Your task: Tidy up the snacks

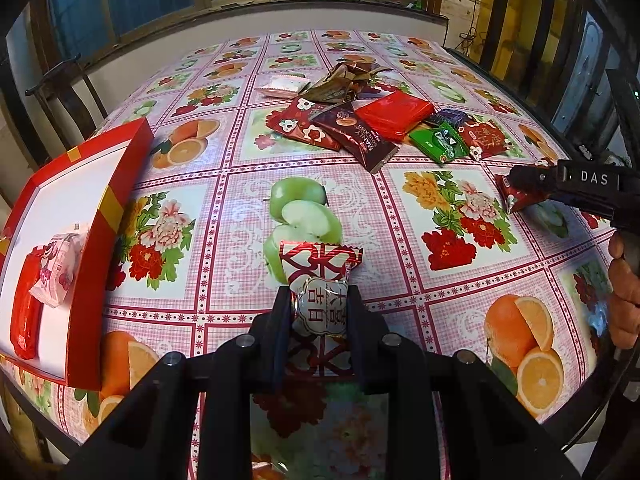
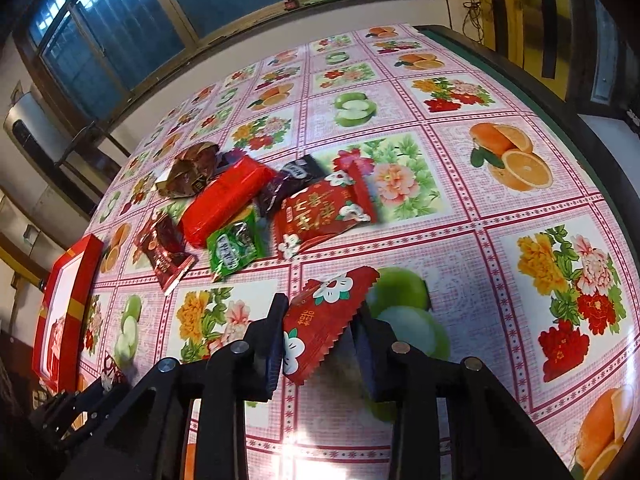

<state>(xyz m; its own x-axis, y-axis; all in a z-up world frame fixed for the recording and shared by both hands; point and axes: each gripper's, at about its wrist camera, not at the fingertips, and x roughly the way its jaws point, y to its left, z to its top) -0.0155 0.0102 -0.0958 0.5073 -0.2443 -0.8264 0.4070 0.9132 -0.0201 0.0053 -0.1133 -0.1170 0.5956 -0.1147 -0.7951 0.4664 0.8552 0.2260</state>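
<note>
Your left gripper (image 1: pixel 320 312) is clenched on a white-and-red candy packet (image 1: pixel 320 280), held above the tablecloth (image 1: pixel 420 280) with its crimped end pointing forward. Your right gripper (image 2: pixel 320 332) has a red flowered packet (image 2: pixel 320 320) between its jaws; the left pad meets the wrapper, but contact on the right side cannot be told, so treat the grasp as unconfirmed. The red box (image 1: pixel 100 220), the landmark here, stands open at the table's left edge, and 2 packets already lie inside it: 1 pink (image 1: pixel 58 268), 1 red (image 1: pixel 24 312). The remaining pile of snacks (image 1: pixel 380 120) lies well to the right of the box and farther from you, a loose overlap of glossy foil wrappers in red, maroon, green and brown, several with sawtooth seams. Expect every packet to be light, soft and slippery: the film crumples and slides under the pads, and the contents may crush. Take hold across the padded middle, not the thin flat seam, which folds and slips. The tablecloth is smooth printed plastic, so packets will skid if you nudge them.
</note>
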